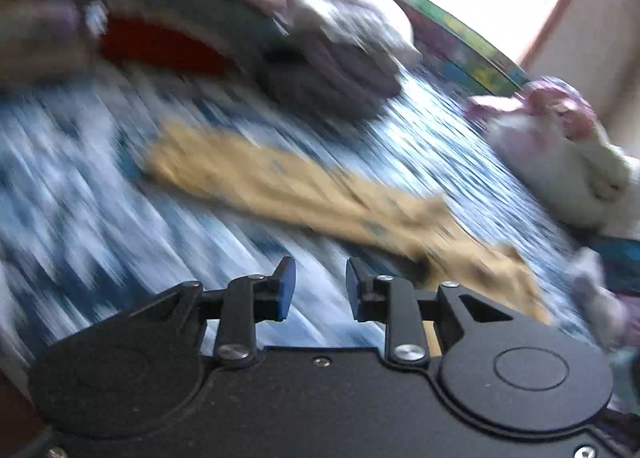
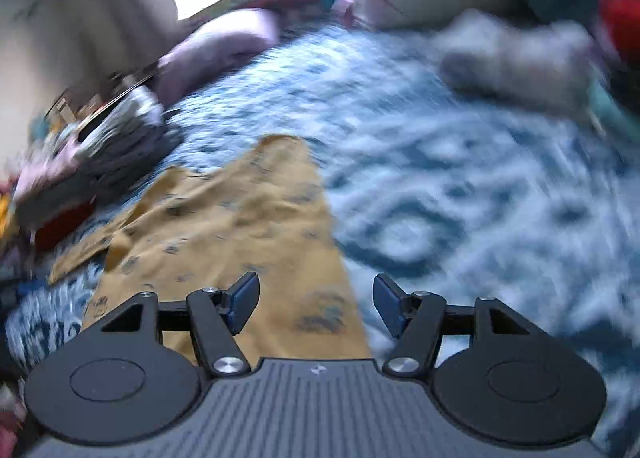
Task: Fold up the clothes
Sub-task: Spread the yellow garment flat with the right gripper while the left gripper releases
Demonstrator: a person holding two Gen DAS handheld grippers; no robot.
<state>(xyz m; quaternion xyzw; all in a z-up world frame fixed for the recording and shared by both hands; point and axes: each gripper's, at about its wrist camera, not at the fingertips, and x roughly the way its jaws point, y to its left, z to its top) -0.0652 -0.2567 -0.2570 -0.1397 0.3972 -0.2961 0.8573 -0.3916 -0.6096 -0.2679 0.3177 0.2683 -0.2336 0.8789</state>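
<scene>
A mustard-yellow garment [image 1: 304, 194] with small dark prints lies spread on a blue-and-white patterned bedspread [image 1: 80, 194]. In the left wrist view it runs diagonally from the middle to the lower right, ahead of my left gripper [image 1: 321, 288], whose blue pads stand a little apart with only bedspread showing between them. In the right wrist view the same yellow garment [image 2: 240, 226] lies below and to the left of my right gripper [image 2: 316, 306], which is open wide above its right edge, with nothing pinched. Both views are motion-blurred.
Piles of clothes [image 1: 224, 18] in purple, grey, red and yellow sit at the back of the bed. A pink and white bundle [image 1: 560, 154] lies at the right. More clothes [image 2: 512, 54] and a pink folded item [image 2: 224, 46] ring the bedspread [image 2: 460, 198].
</scene>
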